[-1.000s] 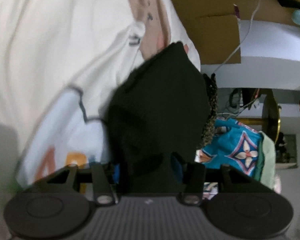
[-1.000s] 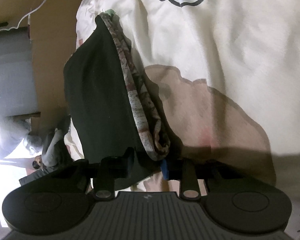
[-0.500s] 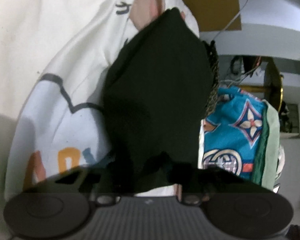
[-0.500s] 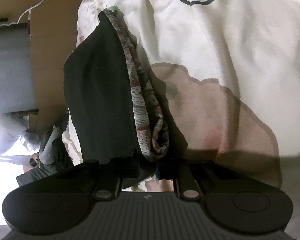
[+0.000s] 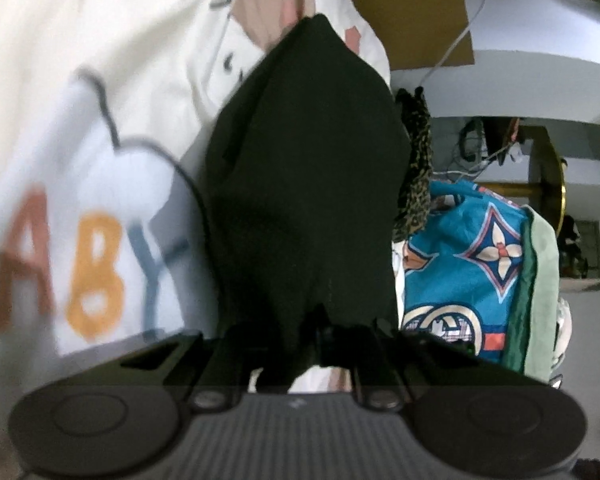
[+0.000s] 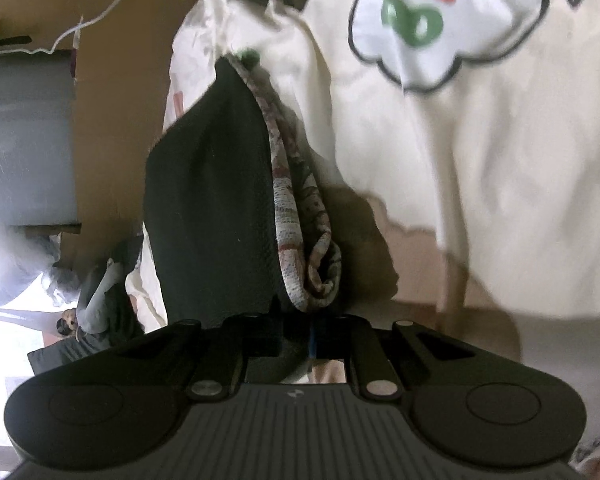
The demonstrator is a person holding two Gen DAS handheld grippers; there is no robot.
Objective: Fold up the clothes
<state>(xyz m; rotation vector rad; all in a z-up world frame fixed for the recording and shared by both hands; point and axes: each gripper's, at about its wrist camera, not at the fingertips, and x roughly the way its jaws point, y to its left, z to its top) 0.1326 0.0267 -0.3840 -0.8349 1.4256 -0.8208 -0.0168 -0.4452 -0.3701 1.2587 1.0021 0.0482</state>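
Note:
A black garment [image 5: 308, 184] hangs forward from my left gripper [image 5: 324, 344]. Its jaws are closing, and the cloth's near edge is pinched between them. In the right wrist view the same black garment [image 6: 212, 208] shows a patterned grey-and-red band [image 6: 300, 248] along its right edge. My right gripper [image 6: 312, 340] is shut on the corner where the band ends. Both fingertip pairs are mostly hidden by the bunched fabric. The garment lies over a cream bedsheet [image 5: 60, 60] printed with coloured letters.
The cream sheet [image 6: 480, 180] bears a cloud print [image 6: 440, 20]. A teal patterned cloth [image 5: 472, 264] and a leopard-print piece [image 5: 416, 168] lie right of the black garment. Cardboard [image 6: 112, 80] and a white cable [image 5: 460, 32] lie beyond the bed's edge.
Both grippers went from open around the garment's edge to closed on it. Both views shifted slightly, and the black cloth lifted a little off the sheet.

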